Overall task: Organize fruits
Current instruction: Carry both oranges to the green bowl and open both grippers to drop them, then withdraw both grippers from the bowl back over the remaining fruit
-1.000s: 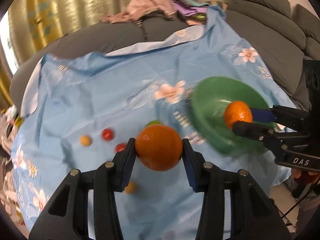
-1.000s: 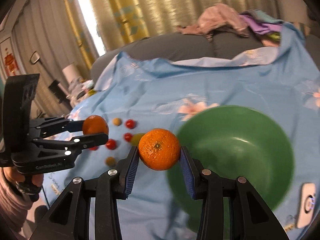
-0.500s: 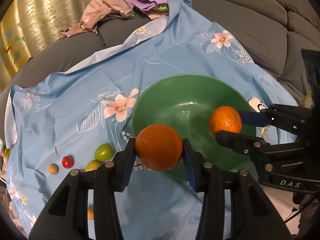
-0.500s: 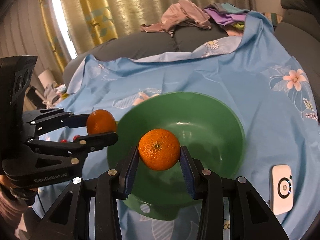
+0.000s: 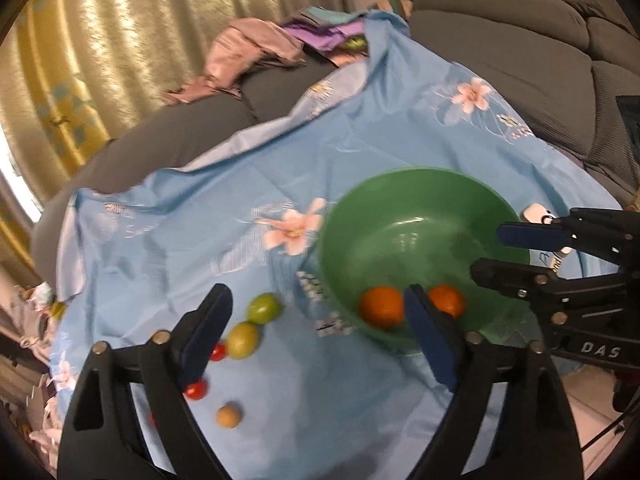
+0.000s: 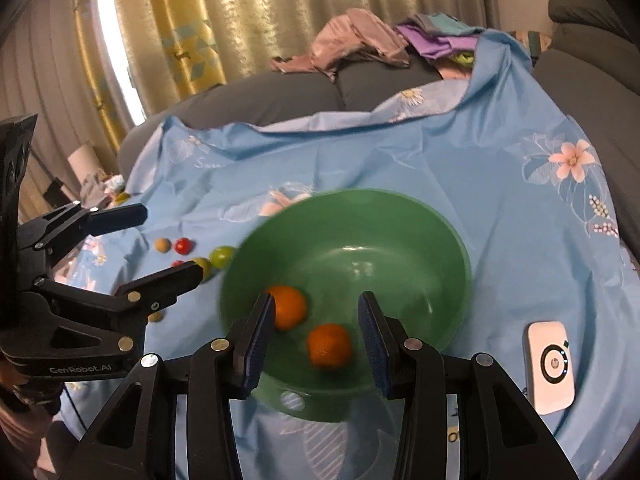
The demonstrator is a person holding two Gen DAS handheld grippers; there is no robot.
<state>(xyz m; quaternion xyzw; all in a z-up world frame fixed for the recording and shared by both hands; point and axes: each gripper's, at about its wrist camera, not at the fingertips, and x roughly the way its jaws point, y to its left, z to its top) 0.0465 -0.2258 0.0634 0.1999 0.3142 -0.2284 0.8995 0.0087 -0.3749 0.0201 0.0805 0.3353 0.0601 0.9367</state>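
Observation:
A green bowl [image 5: 420, 200] stands on the blue flowered cloth [image 5: 200, 208]; it also shows in the right wrist view [image 6: 400, 232]. Two oranges lie in it: one [image 5: 380, 306] and another [image 5: 446, 300], seen in the right wrist view as one [image 6: 290, 306] and another [image 6: 330, 346]. My left gripper [image 5: 316, 332] is open and empty at the bowl's left rim. My right gripper [image 6: 316, 340] is open and empty above the bowl's near side. Two green fruits [image 5: 264, 308] [image 5: 242, 340], red cherry tomatoes [image 5: 196, 390] and a small tan fruit [image 5: 229, 416] lie left of the bowl.
A white device [image 6: 550, 364] lies on the cloth right of the bowl. Grey sofa cushions [image 5: 540, 60] rise behind and to the right. A heap of clothes [image 6: 360, 44] sits at the back. Curtains hang behind.
Both grippers have opened and let go of their oranges, which now lie in the bowl. The left gripper has drawn back to the left of the bowl.

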